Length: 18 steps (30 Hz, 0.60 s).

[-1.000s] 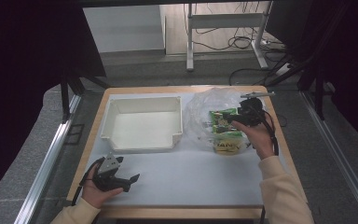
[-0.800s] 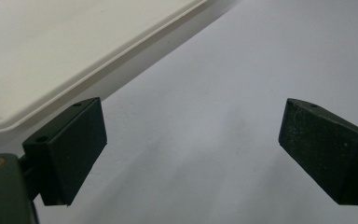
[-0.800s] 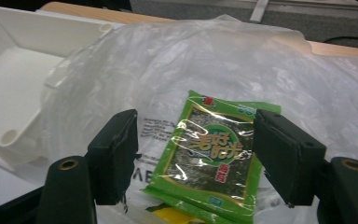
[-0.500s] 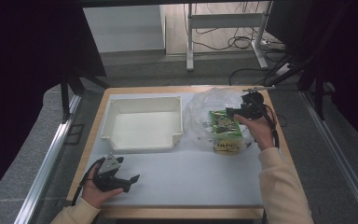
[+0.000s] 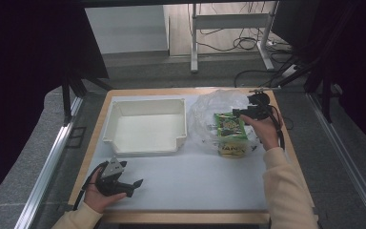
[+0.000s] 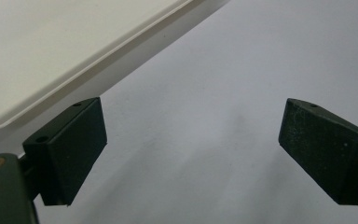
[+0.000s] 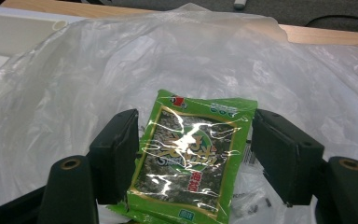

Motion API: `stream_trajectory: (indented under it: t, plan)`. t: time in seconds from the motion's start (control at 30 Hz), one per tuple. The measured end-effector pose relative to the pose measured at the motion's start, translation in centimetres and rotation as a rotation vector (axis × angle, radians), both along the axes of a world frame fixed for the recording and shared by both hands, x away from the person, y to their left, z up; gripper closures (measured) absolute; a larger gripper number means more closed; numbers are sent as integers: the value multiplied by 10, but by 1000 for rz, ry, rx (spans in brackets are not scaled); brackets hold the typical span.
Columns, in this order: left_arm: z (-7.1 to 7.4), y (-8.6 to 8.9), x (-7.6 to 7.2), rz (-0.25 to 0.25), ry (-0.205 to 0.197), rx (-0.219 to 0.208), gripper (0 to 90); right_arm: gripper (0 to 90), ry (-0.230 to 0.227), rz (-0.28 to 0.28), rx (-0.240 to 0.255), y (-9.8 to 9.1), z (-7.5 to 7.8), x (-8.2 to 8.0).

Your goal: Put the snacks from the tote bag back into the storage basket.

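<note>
Right hand-held gripper [image 7: 193, 158] set around a green snack packet [image 7: 193, 161], one black jaw at each long side, close against its edges; whether actually pressing or just short of touching, hard to tell. Packet resting on a crumpled clear plastic bag [image 7: 74, 84] at the far right of the counter [image 5: 195, 186], just right of the white tray [image 5: 145, 129]. Lower edge of the packet cut off at the bottom of the right gripper view, with a second green edge peeking from beneath. In the high view, same packet [image 5: 229, 125] seen beside the right hand-held gripper [image 5: 240, 113], and another green-and-yellow pack [image 5: 232, 149] below it, partly under the bag film. Printing on the packet: gold stylised characters over a dark window, small red mark at the top left corner, none of it readable through the glare. Small barcode-like print beside the right jaw, too blurred to read.

Left hand-held gripper [image 6: 191, 154] spread wide, nothing between the jaws, over bare white counter near the tray corner [image 6: 74, 56]; in the high view [image 5: 136, 183] at the near left edge.
</note>
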State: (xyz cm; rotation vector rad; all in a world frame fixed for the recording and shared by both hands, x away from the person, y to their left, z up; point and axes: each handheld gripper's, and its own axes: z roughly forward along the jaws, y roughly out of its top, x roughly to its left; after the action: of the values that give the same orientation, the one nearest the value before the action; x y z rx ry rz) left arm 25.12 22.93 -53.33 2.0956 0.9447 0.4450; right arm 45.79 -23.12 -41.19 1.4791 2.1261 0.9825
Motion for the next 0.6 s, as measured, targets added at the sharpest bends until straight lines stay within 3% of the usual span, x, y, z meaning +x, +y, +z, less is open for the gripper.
stream_trajectory:
  t: [0.27,0.6]
  plan:
    - [0,0,0,-1,1,0,77,351,26,-19,-20,-3,-7,8]
    - [0,0,0,0,3,-2,77,383,109,-69,-44,-15,-17,22]
